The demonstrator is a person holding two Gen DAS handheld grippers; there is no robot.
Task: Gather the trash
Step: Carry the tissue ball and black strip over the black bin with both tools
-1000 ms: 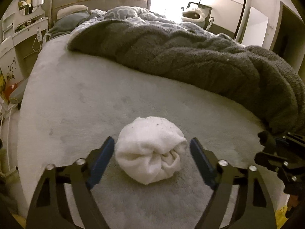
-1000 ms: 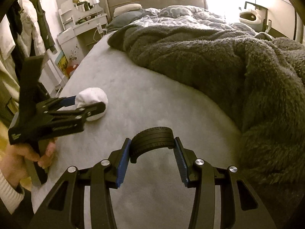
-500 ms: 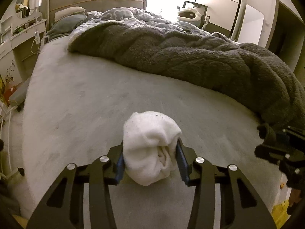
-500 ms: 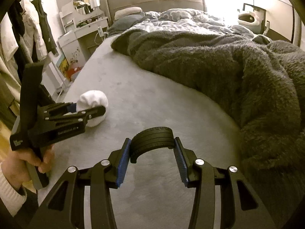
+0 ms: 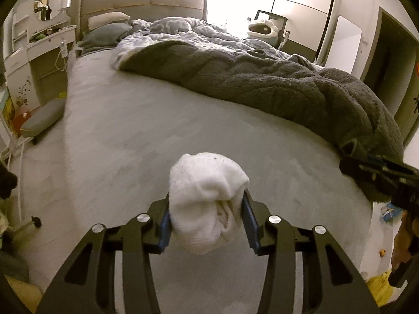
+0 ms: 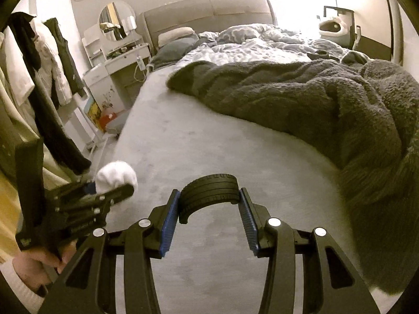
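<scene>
Grippers both loaded, held over the foot end of the bed. Left gripper [image 5: 207, 225] is clamped on a balled-up white sock [image 5: 207, 204] — blue pads press into both sides of the bundle, which bulges above and below the fingers and sits clear of the sheet. In the right wrist view the same left gripper [image 6: 104, 198] shows at 9 o'clock, sock [image 6: 116, 179] sticking out past its tips, with the person's hand [image 6: 39, 264] on the grip below it and a white knit cuff at the wrist.

Right gripper [image 6: 209, 222] is closed on a black ribbed curved piece [image 6: 209, 193], looks like a rubber tyre segment; it spans the gap, ends pinned against the blue pads, arch facing up. From the left wrist view, the right gripper [image 5: 377, 170] is only partly visible at 3 o'clock, blurred.

Under both: grey bed sheet [image 5: 157, 136], bare across the near half. At 1–2 o'clock a dark grey fleece blanket [image 5: 275, 86] lies bunched diagonally across the bed. Beyond it, a light patterned duvet [image 6: 248, 44], pillows [image 6: 175, 39] at 12 o'clock against the padded headboard [image 6: 209, 10]. At 10–11 o'clock, a white dressing table [image 6: 115, 60] with round mirror; clothes [image 6: 44, 60] hang at 9–10 o'clock. Far right corner is washed out by window glare.
</scene>
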